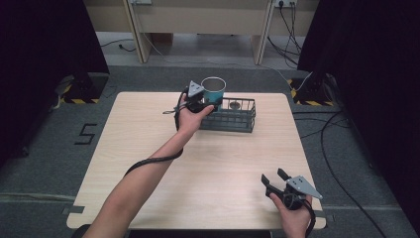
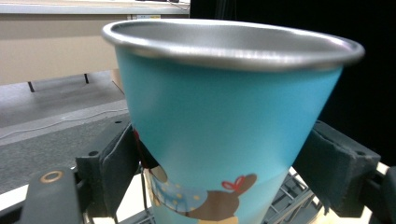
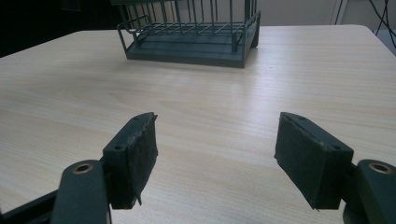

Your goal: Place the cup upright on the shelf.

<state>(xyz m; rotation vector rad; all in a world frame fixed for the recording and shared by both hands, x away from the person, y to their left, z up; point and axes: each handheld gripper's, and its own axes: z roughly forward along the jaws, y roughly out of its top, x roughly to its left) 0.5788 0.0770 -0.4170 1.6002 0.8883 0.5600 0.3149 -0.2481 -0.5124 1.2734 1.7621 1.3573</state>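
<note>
A: Nearest first, bottom right of the high view?
B: Right gripper (image 1: 273,181), jaws spread wide with nothing between them, low over the pale wooden table (image 1: 148,129).

A: Farther up?
B: Left gripper (image 1: 205,101), upper centre, pads clamped on both sides of a teal metal cup with a steel rim and cartoon print (image 2: 224,135). The cup is upright at the left end of the dark wire basket (image 1: 233,116).
</note>
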